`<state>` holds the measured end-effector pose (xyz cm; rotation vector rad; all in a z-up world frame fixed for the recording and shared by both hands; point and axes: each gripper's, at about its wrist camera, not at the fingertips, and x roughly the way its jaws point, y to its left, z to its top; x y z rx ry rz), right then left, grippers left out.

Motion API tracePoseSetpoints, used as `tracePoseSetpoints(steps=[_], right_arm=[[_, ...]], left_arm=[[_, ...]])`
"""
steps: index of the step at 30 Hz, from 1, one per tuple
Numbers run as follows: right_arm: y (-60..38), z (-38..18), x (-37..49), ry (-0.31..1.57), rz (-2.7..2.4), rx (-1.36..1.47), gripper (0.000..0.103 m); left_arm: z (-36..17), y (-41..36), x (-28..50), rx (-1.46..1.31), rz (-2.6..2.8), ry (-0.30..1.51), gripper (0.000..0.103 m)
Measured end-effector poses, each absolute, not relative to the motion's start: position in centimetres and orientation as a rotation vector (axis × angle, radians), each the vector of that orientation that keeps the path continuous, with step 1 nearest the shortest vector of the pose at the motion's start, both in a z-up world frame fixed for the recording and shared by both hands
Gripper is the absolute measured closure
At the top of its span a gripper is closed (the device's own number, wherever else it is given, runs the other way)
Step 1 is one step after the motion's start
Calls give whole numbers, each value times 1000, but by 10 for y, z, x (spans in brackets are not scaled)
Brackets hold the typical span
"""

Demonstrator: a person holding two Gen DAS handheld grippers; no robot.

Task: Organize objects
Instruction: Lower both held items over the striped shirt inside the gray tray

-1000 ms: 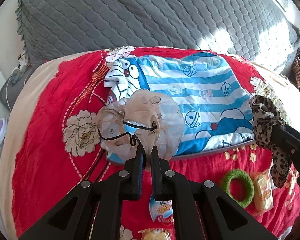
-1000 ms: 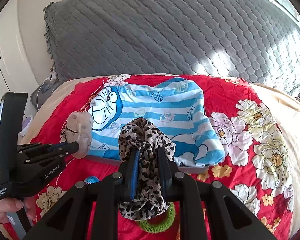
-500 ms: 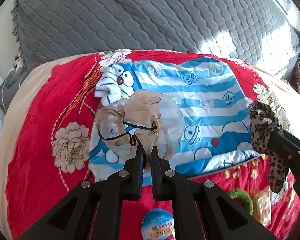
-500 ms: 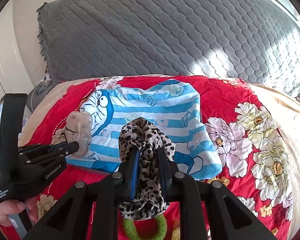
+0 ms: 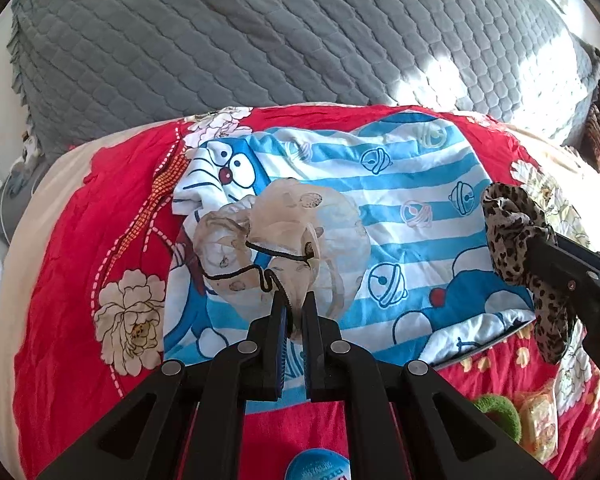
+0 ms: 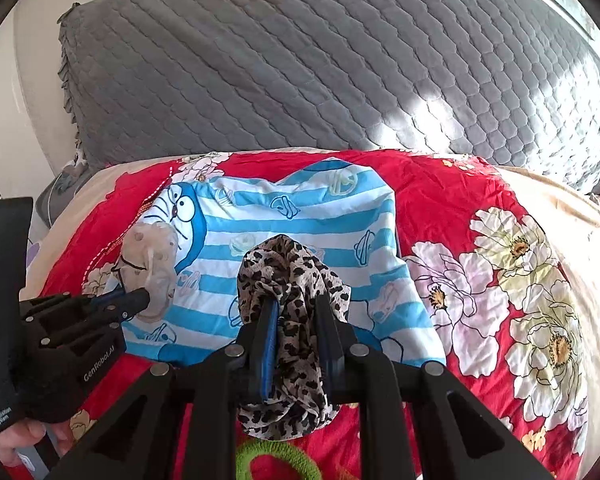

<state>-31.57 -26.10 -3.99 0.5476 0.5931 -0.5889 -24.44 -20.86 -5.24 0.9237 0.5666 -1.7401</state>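
Observation:
My left gripper (image 5: 294,304) is shut on a sheer beige scrunchie (image 5: 284,236) with a black cord, held above a blue-and-white striped Doraemon cloth (image 5: 400,184) spread on the red floral bedspread (image 5: 60,280). My right gripper (image 6: 296,308) is shut on a leopard-print scrunchie (image 6: 288,276), held above the same cloth (image 6: 300,212). The leopard scrunchie also shows at the right of the left wrist view (image 5: 516,236). The beige scrunchie (image 6: 152,264) and left gripper (image 6: 140,300) show at the left of the right wrist view.
A green fuzzy ring (image 5: 496,412) and a yellow snack packet (image 5: 540,420) lie on the bedspread near the front right. A blue Kinder egg (image 5: 316,466) lies at the front edge. A grey quilted headboard cushion (image 6: 340,60) rises behind the bed.
Both grippers have moved forward over the striped cloth, each still holding its scrunchie. The green ring and snacks have slid toward the bottom of both views.

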Motion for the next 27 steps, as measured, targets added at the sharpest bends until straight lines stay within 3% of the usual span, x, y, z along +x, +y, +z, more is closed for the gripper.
tracePoseSetpoints(steps=[27], right_arm=[[-273,-57,-289,627,-576,522,84]], left_arm=[[-74,-236,-252,902,-1667,608,94]])
